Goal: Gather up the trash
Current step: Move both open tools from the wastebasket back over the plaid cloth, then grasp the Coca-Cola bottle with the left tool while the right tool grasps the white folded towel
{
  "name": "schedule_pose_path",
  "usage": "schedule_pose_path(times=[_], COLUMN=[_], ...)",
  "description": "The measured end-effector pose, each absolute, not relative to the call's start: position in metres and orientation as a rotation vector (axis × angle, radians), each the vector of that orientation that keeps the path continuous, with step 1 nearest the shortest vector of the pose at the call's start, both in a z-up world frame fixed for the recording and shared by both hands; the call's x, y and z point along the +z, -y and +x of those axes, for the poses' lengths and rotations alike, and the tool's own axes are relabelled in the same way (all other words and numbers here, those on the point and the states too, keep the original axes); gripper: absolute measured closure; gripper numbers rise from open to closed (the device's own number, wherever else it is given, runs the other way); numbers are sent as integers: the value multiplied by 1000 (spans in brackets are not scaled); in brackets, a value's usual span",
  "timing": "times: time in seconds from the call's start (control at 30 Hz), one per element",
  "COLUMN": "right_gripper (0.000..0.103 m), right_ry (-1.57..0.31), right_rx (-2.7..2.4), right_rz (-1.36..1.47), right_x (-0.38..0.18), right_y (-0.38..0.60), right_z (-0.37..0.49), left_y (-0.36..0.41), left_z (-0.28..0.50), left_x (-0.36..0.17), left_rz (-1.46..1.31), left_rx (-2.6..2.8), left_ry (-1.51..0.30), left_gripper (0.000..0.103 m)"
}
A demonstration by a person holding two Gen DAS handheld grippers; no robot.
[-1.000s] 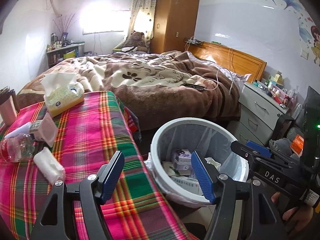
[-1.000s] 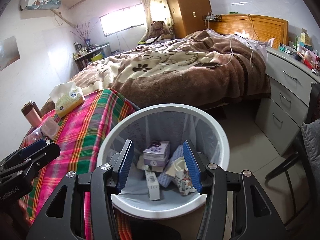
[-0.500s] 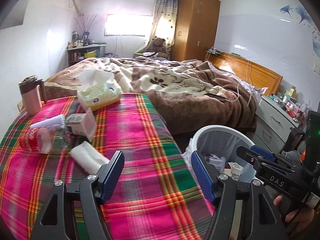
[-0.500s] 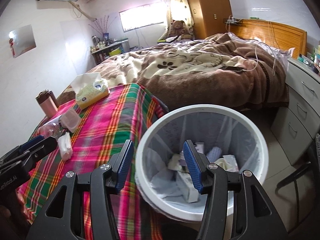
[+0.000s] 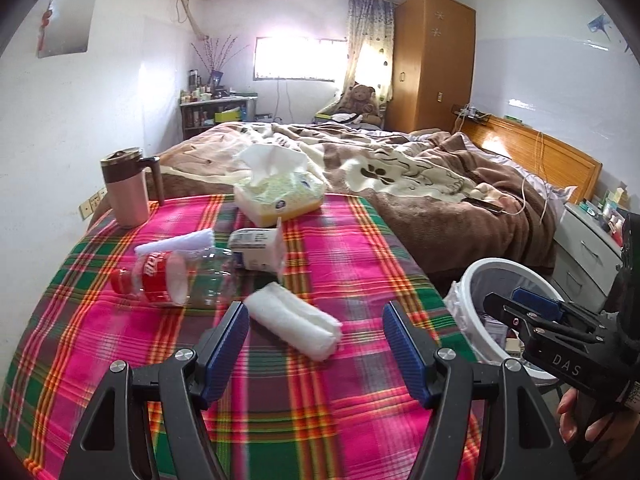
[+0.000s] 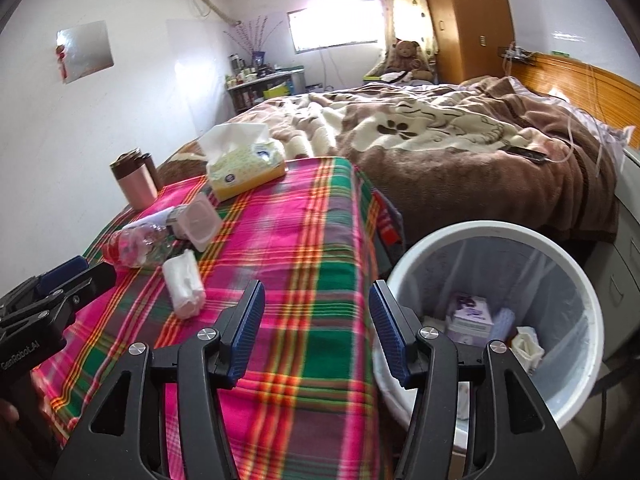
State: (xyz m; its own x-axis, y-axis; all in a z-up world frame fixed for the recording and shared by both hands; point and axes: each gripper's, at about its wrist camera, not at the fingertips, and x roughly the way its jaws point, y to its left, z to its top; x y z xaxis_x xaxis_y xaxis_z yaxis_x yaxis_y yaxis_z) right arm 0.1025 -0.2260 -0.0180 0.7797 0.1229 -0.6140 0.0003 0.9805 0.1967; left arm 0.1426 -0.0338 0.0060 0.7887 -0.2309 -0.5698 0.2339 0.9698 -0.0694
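Note:
On the plaid tablecloth [image 5: 320,392] lie a rolled white tissue wad [image 5: 294,320] [image 6: 185,283], an empty clear bottle with a red label [image 5: 168,276] [image 6: 138,245], a small white carton [image 5: 258,248] and a second white wad [image 5: 176,243]. My left gripper [image 5: 316,338] hangs open just short of the near wad, nothing between its blue pads. My right gripper [image 6: 316,326] hovers over the table's right edge beside the white trash bin [image 6: 576,264] [image 5: 472,280]; its jaws are opening and empty. The bin holds several boxes and papers.
A tissue box [image 5: 278,196] and a pink mug [image 5: 124,188] stand at the table's far side. Beyond is a bed with a brown blanket [image 5: 420,176]. A grey drawer unit [image 5: 584,248] stands right of the bin.
Both grippers swung left, from above the bin to over the table. The trash on the cloth now lies ahead of the left gripper. The right jaws have widened.

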Motion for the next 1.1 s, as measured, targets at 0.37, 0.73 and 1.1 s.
schedule_pose_path(times=[0.37,0.73,1.1], right_gripper=[37,36,36], right_ry=[-732,-820,-898], right_rx=[174,275,318], right_rz=[159,83,19], right_x=[-26,-42,-55], right_y=[177,127,106], right_z=[133,165,185], left_y=[-36,-76,-77], left_z=[171,213,267], left_x=[-8,-11,-12], left_rz=[-38,5,138], left_rx=[-161,-130,-289], left_ry=[-657,-687,-748], left_gripper=[34,34,29])
